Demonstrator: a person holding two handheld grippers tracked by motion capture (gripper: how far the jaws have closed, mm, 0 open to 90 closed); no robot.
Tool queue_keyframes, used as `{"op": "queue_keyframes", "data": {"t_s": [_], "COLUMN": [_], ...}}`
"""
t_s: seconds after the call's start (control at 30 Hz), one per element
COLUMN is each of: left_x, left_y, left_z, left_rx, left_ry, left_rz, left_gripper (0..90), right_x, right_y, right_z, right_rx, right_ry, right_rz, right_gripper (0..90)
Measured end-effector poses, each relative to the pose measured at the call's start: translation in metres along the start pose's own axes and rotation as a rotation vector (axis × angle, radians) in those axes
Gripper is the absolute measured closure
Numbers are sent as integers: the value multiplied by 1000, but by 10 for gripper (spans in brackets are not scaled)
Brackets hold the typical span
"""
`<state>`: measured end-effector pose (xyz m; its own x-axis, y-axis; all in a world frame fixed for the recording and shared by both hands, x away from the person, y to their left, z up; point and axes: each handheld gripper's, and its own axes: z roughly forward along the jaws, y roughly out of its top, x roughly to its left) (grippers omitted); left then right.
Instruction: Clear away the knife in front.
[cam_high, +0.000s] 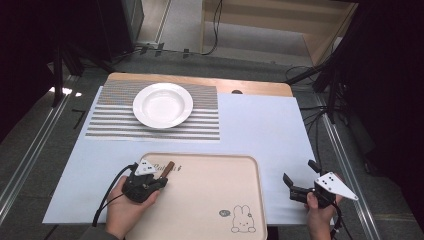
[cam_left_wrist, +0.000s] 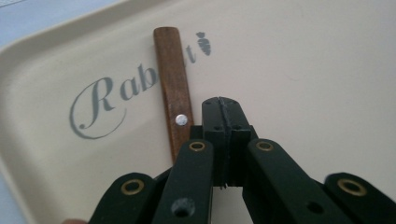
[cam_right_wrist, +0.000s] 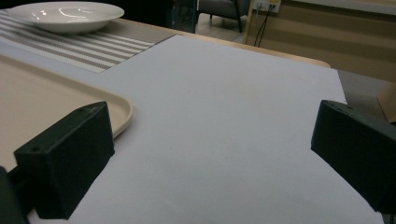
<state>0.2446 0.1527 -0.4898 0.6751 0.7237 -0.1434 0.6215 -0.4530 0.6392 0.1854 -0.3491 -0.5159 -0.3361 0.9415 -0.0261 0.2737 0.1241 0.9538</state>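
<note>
Wooden handle (cam_left_wrist: 173, 88) with one silver rivet lies on the beige tray (cam_high: 210, 210), its lower end hidden under the left gripper (cam_left_wrist: 223, 109), so can't tell what tool it is. That gripper's jaws are pressed together beside the handle, gripping nothing. Right gripper (cam_high: 299, 181) hovers over the pale blue table cover (cam_high: 260, 125) with jaws spread wide, empty. One white plate (cam_high: 163, 105) sits on one striped placemat (cam_high: 200, 125). Room around is dark.
</note>
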Motion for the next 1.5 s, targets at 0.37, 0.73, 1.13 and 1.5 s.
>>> {"op": "queue_keyframes", "data": {"t_s": [0.37,0.73,1.13,1.5], "left_x": [19,25,35,41], "left_y": [-7,-13,-18,-23], "left_z": [-9,-14,-20,-24], "left_rx": [-25,-21,-25,-102], "left_ry": [-6,4,49,7], "left_rz": [-45,-46,-53,-42], "left_gripper": [900,900,900,829], "right_x": [1,1,1,1], "right_y": [0,0,0,0], "right_z": [0,0,0,1], "right_rx": [3,5,3,3], "right_ry": [-3,-2,-1,-1], "right_rz": [-6,-10,-13,-16], "right_gripper": [0,0,0,0]}}
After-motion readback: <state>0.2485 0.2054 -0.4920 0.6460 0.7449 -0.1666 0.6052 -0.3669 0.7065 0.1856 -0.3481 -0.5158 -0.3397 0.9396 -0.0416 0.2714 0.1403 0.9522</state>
